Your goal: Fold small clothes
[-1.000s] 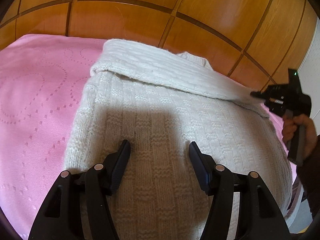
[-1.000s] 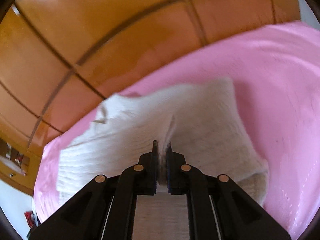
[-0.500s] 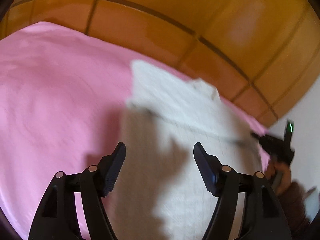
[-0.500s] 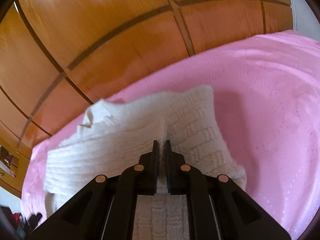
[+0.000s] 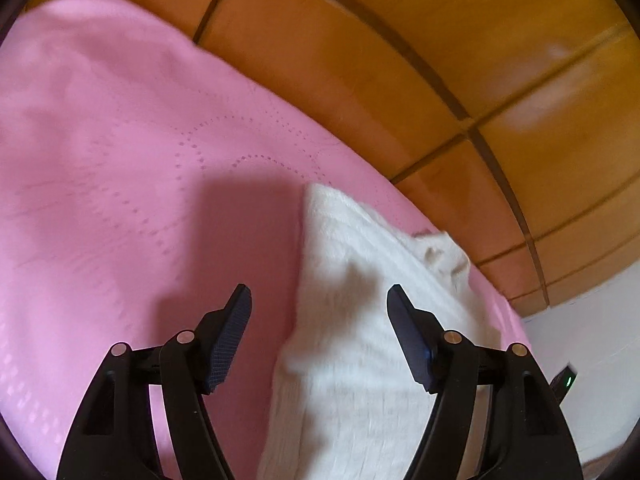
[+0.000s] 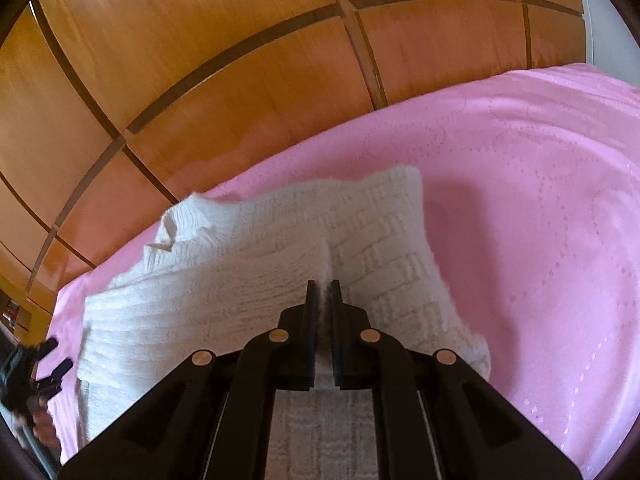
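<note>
A cream knitted sweater (image 6: 248, 280) lies partly folded on a pink bedspread (image 6: 540, 220). My right gripper (image 6: 324, 286) is shut on a pinched fold of the knit, near the sweater's middle. In the left wrist view the sweater (image 5: 360, 360) fills the lower right, its left edge running up between the fingers. My left gripper (image 5: 319, 308) hangs open above that edge and the bedspread (image 5: 100, 160), with nothing gripped. The left gripper (image 6: 52, 360) also shows at the far left of the right wrist view, held by a hand.
A wooden panelled headboard (image 5: 420, 60) rises behind the bed, also seen as the headboard (image 6: 200, 80) in the right wrist view. A white wall (image 5: 592, 320) stands at the right. Bare pink bedspread stretches to the left of the sweater.
My left gripper has swung off the sweater's middle toward its left edge and rolled, its jaws a little wider. The right gripper keeps its pinch, the fold lifted slightly.
</note>
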`<action>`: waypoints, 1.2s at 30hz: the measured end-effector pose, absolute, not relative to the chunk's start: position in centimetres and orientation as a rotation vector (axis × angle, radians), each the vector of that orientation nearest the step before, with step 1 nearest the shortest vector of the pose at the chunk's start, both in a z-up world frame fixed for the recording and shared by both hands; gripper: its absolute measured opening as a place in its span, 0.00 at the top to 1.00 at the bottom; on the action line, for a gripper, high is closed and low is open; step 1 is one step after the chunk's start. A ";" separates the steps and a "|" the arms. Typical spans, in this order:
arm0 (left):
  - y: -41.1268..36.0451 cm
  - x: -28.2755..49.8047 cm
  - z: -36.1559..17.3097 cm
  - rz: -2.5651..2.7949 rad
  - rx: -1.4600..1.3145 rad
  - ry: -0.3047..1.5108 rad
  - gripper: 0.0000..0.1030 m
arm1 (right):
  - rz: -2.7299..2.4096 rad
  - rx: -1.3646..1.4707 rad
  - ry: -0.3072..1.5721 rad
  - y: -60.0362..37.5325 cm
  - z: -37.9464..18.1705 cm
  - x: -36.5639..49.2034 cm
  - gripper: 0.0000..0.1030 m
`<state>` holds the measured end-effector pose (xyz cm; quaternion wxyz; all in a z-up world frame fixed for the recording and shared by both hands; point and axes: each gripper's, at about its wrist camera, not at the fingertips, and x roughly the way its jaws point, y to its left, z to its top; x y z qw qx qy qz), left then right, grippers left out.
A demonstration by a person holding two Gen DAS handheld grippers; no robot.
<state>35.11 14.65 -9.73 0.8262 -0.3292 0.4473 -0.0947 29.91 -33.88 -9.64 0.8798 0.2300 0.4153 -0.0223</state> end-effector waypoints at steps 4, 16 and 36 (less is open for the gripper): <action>14.8 38.2 -11.9 -0.214 -0.826 1.001 0.33 | -0.035 0.464 0.855 -33.6 -9.1 29.7 0.95; 8.7 39.7 -10.1 -0.022 -0.325 0.979 0.78 | -0.075 0.350 0.866 -32.8 -9.4 30.5 0.95; 4.0 33.5 -11.6 -0.037 -0.137 0.929 0.42 | 0.039 0.198 0.874 -25.0 -10.8 30.0 0.56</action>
